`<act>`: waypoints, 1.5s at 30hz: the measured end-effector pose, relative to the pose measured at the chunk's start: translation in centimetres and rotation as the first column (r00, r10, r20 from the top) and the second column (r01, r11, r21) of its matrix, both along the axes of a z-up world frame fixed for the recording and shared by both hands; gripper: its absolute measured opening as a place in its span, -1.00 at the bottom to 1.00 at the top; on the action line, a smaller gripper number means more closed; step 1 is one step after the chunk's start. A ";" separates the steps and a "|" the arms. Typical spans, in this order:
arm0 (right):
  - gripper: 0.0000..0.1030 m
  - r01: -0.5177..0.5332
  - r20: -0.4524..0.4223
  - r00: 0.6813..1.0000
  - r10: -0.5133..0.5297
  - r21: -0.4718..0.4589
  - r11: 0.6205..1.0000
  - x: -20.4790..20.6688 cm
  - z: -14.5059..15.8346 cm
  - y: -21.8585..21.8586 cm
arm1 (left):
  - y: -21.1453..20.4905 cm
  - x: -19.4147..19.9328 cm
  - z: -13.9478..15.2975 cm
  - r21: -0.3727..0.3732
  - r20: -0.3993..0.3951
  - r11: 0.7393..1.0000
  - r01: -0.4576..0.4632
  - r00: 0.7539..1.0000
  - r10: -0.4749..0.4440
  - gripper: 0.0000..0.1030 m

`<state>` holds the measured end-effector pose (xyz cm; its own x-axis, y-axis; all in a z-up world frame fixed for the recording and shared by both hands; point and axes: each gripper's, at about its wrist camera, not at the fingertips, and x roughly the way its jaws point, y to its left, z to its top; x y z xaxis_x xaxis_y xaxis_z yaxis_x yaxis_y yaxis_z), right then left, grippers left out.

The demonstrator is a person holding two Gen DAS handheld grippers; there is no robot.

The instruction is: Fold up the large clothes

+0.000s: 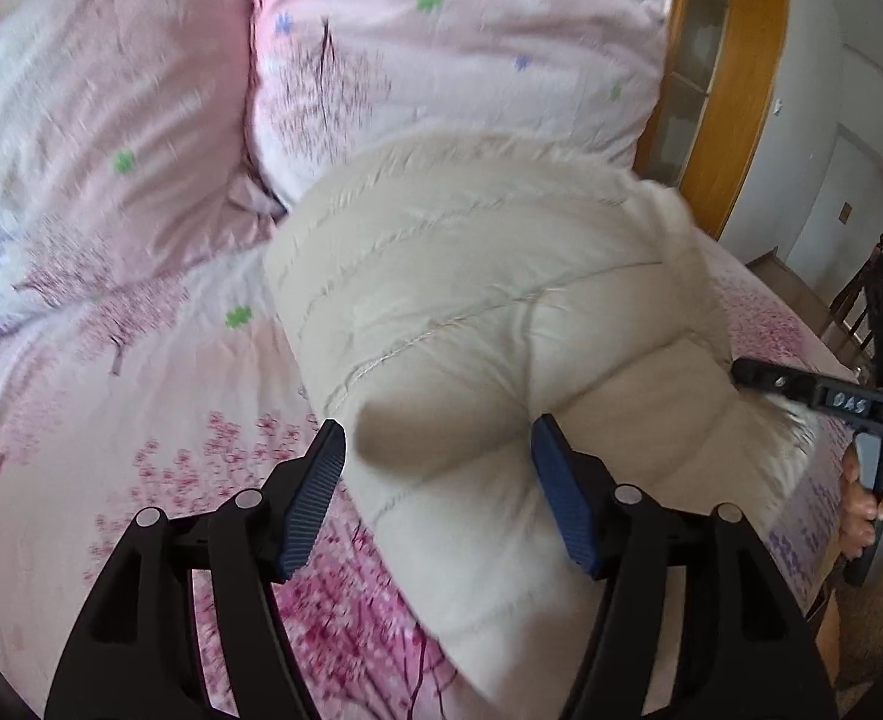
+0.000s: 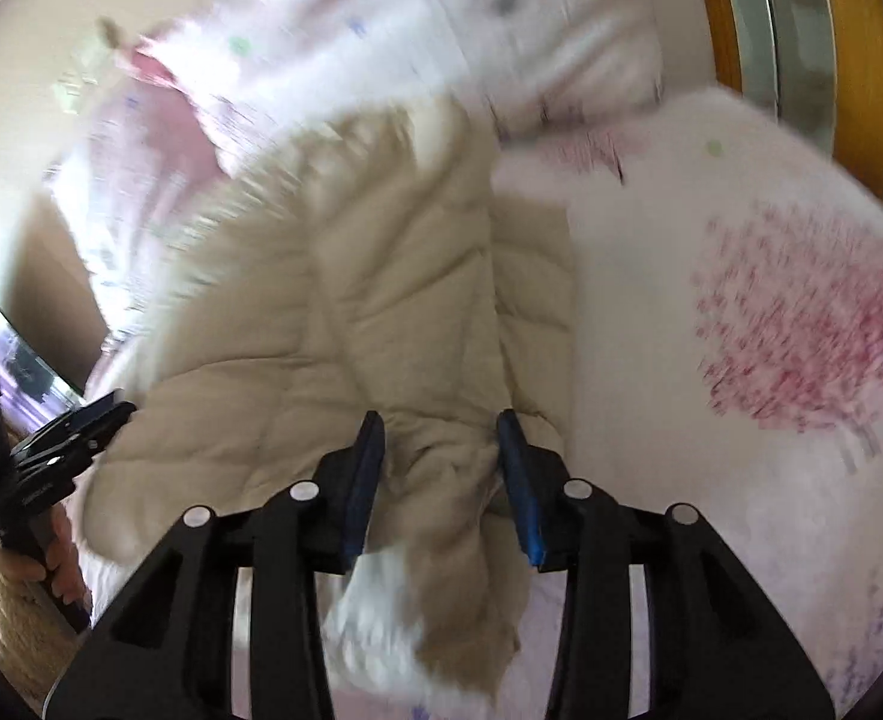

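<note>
A beige quilted puffer jacket [image 1: 489, 312] with white fur trim lies bunched on a pink floral bed. My left gripper [image 1: 438, 441] is open, its blue pads on either side of a puffy fold of the jacket. My right gripper [image 2: 441, 426] is open with a bunched edge of the jacket [image 2: 381, 312] and white fur between its fingers. The right gripper also shows at the right edge of the left wrist view [image 1: 741, 369]. The left gripper shows at the left edge of the right wrist view [image 2: 105, 414]. The right wrist view is blurred by motion.
Two pink floral pillows [image 1: 429, 48] lie at the head of the bed, behind the jacket. A wooden frame with glass [image 1: 717, 78] stands beyond the bed at the right. The bedsheet [image 1: 111, 420] spreads to the left of the jacket.
</note>
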<state>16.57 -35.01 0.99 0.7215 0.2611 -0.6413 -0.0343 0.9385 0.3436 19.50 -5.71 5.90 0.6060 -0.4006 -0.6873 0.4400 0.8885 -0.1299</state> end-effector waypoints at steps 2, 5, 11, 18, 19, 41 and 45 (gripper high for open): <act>-0.23 -0.024 0.064 0.998 0.023 0.010 1.000 -1.8 1.1 -0.2 | 0.5 -1.5 0.8 -0.007 0.032 1.000 0.017 0.999 -0.017 0.27; -0.23 -0.097 0.123 0.988 0.095 0.015 0.995 -3.9 2.2 0.8 | 0.2 -3.0 1.2 -0.003 0.037 0.999 0.052 0.998 -0.051 0.28; -0.24 -0.099 0.000 0.995 0.099 -0.089 0.991 -3.5 -0.6 2.5 | -1.0 -2.9 -0.6 0.030 -0.009 0.997 0.066 0.998 -0.066 0.28; -0.25 -0.065 -0.114 0.991 0.066 0.011 0.998 -1.9 -3.3 1.0 | -1.6 -1.7 -2.9 0.012 -0.077 0.998 0.054 0.996 -0.053 0.43; -0.25 -0.067 -0.122 0.990 0.067 0.002 0.998 -1.8 -3.2 1.2 | -1.4 -1.7 -2.8 0.000 -0.081 0.999 0.053 0.995 -0.053 0.43; -0.88 0.210 -0.247 0.958 -0.148 0.245 0.947 11.8 -2.2 -4.5 | 4.4 5.8 -2.2 -0.322 -0.242 0.941 -0.106 0.970 0.026 0.60; -0.88 0.252 -0.304 0.934 -0.189 0.181 0.951 12.6 -3.5 -4.3 | 3.4 6.3 -2.4 -0.324 -0.248 0.942 -0.089 0.969 0.006 0.64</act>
<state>29.12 -39.36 -2.53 0.5761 0.2688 -0.7719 0.2915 0.8147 0.5013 25.83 -2.32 3.46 0.4633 -0.6046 -0.6479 0.3174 0.7958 -0.5156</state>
